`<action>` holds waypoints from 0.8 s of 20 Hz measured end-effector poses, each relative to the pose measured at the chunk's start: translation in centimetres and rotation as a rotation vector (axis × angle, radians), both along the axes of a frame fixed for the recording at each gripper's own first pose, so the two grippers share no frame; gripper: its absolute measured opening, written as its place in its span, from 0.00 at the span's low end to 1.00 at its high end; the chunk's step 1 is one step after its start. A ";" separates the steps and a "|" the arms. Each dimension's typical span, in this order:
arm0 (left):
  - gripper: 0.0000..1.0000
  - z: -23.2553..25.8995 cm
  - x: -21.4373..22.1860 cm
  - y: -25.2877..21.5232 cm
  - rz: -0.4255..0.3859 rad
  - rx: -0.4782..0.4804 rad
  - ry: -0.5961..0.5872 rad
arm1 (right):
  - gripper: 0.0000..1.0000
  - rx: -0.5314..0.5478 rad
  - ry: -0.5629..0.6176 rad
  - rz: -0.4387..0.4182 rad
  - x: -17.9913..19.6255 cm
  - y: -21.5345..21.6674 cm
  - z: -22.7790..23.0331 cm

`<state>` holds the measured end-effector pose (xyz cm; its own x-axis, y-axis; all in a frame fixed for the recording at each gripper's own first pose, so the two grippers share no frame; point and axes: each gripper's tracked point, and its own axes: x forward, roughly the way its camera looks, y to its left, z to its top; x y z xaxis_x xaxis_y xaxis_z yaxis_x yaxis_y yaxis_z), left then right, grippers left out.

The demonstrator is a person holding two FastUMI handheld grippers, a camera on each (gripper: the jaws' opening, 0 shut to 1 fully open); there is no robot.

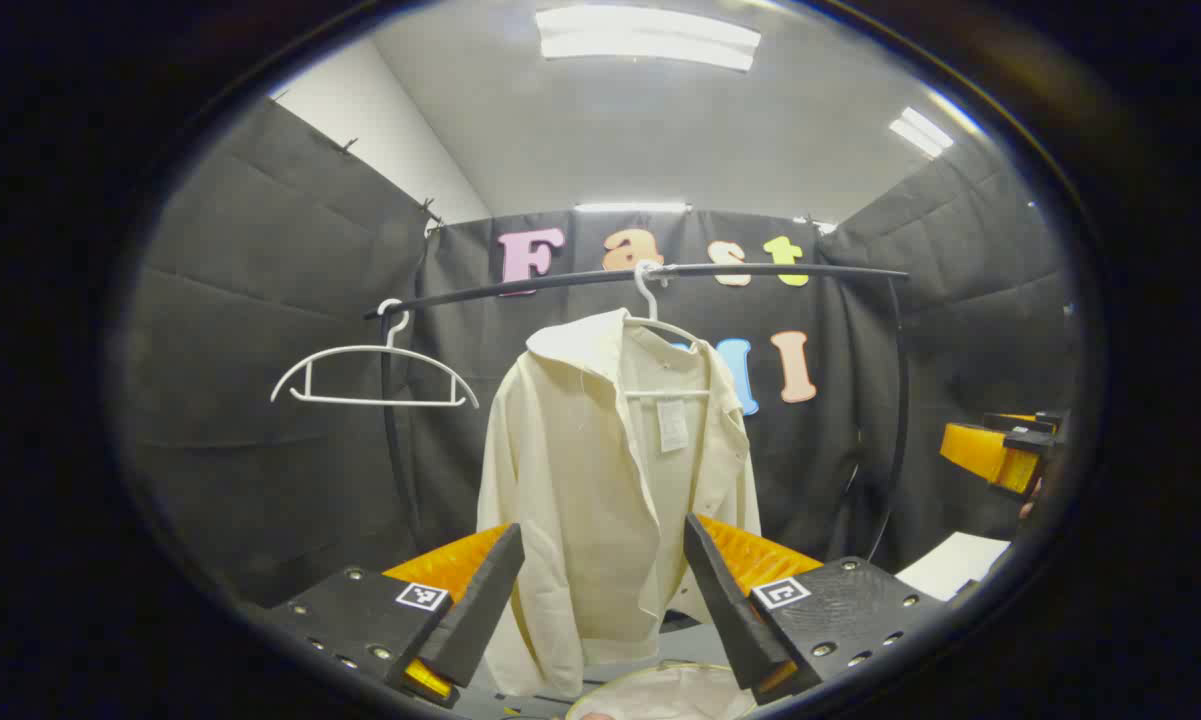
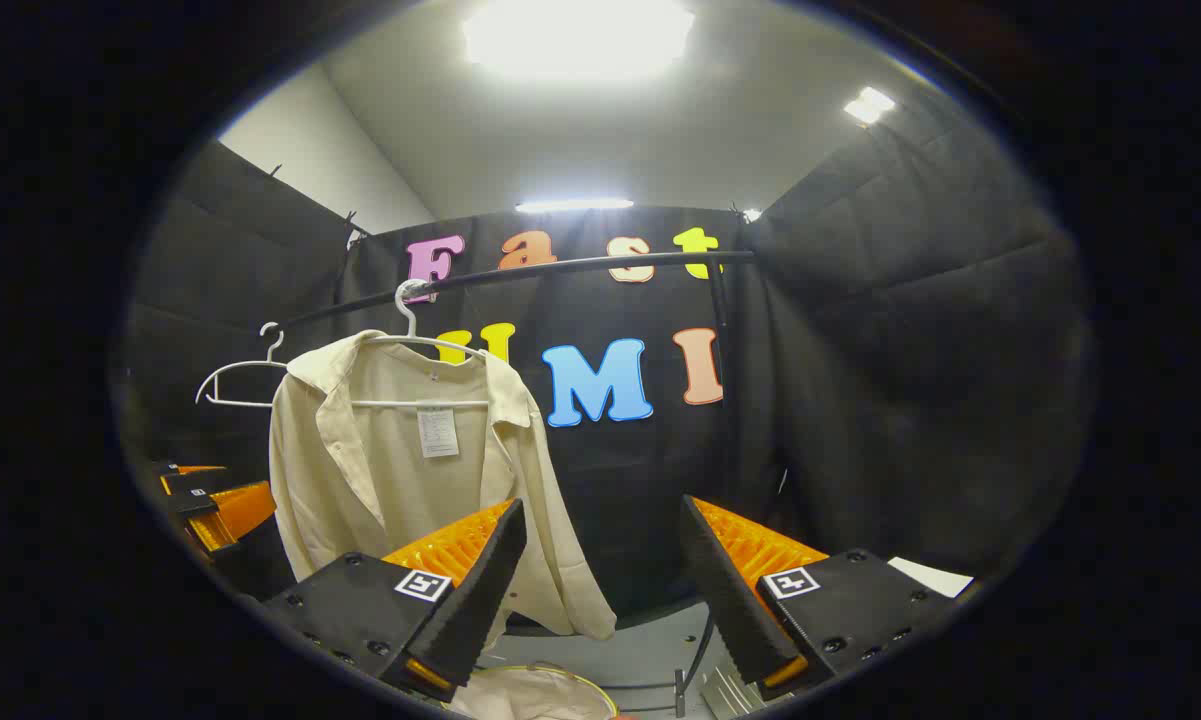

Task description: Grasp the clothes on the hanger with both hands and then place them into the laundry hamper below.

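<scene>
Fingers of left gripper (image 1: pixel 600 610) and right gripper (image 2: pixel 600 600) spread apart, empty; cream shirt (image 1: pixel 610 480) hangs beyond them on a hanger (image 1: pixel 660 325).

Left gripper (image 1: pixel 600 610) agape; right gripper (image 2: pixel 600 600) likewise

A black curved clothes rail (image 1: pixel 660 273) spans the booth on dark uprights. Two white hangers hook over it: an empty hanger (image 1: pixel 370 375) toward its left end, and well apart from it a second hanger (image 1: pixel 660 330) carrying a cream shirt (image 1: pixel 600 470), which hangs open.
</scene>
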<state>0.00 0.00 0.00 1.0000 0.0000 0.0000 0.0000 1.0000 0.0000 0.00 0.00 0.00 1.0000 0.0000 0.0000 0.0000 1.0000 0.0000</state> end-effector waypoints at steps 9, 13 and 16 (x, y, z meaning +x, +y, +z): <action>0.94 -0.6 0.5 1.2 0.037 0.011 0.002 | 0.97 0.002 0.024 0.033 1.3 0.9 -0.9; 0.94 -0.7 0.5 1.3 0.036 0.011 0.001 | 0.97 -0.007 0.045 0.038 1.6 1.4 -1.6; 0.94 -0.7 0.2 1.6 0.029 0.018 -0.005 | 0.92 0.000 0.040 0.037 1.6 1.9 -1.5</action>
